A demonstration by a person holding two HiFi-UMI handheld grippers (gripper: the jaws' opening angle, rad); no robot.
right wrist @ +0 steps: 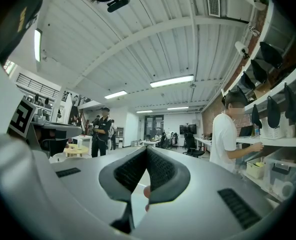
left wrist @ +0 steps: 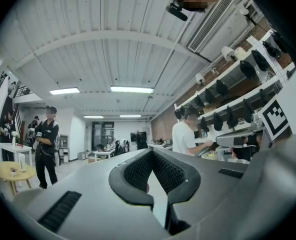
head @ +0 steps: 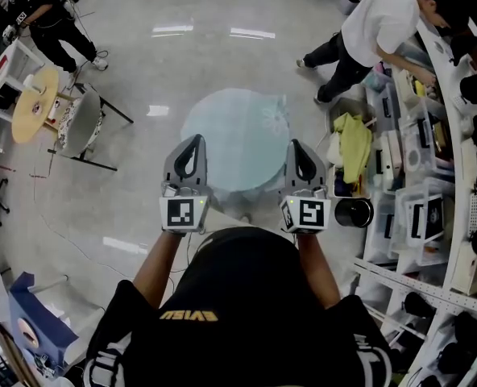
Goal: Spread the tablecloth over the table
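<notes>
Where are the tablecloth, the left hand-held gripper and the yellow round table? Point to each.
tablecloth [head: 230,135]: head view, centre of its pale blue top.
left hand-held gripper [head: 195,141]: head view, tips of its shut jaws.
yellow round table [head: 34,103]: head view, middle of its top.

Head cam sits on you, aimed steeply down. Your black shirt [head: 246,297] fills the bottom edge, and the grey left gripper [head: 195,141] and grey right gripper [head: 296,145] sit close at mid-frame. Each gripper cam rides low behind its own jaws and faces level across the room, with the white ribbed ceiling [left wrist: 113,49] filling the upper half. All three views share the person in a white T-shirt [head: 379,18], the person in black clothes [head: 45,14] and the small round yellow table [head: 35,103].
</notes>
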